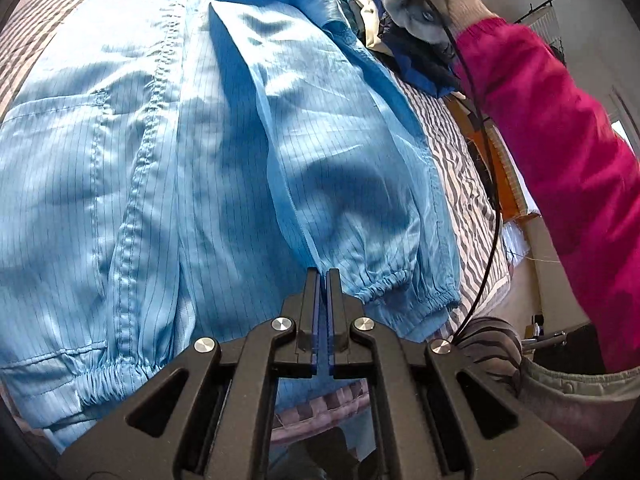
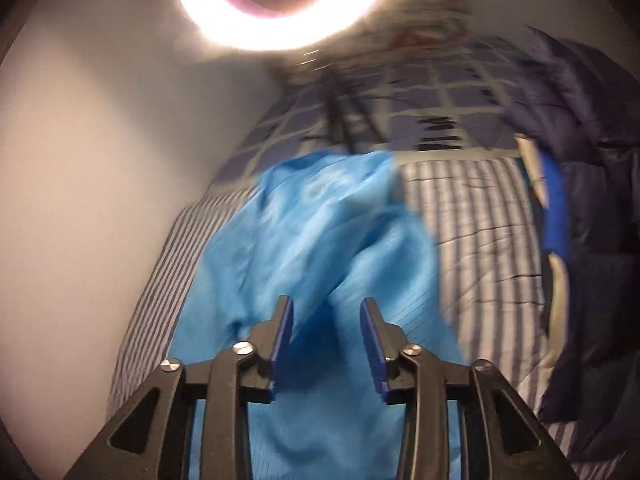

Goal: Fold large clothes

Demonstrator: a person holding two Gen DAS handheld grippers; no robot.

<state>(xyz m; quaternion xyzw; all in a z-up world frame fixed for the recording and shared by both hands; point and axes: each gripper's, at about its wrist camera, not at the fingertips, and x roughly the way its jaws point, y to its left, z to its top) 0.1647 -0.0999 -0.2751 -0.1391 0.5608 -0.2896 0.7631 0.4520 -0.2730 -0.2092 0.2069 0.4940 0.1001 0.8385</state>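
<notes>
A large light-blue pinstriped jacket (image 1: 160,140) lies spread on a striped bedsheet (image 1: 460,168), front seam up, with one sleeve (image 1: 340,184) folded along the body and its elastic cuff (image 1: 400,284) near me. My left gripper (image 1: 323,276) is shut on the folded edge of the sleeve beside the cuff. In the right wrist view, my right gripper (image 2: 326,312) is open and empty, just above the same blue jacket (image 2: 320,240). The right wrist view is motion-blurred.
A pile of dark and mixed clothes (image 1: 400,28) lies at the far right of the bed; it shows as a dark navy quilted garment (image 2: 592,208) in the right wrist view. A checked pillow or blanket (image 2: 420,112) sits at the head. A wall (image 2: 100,160) runs along the left. A ring light (image 2: 280,4) glares above.
</notes>
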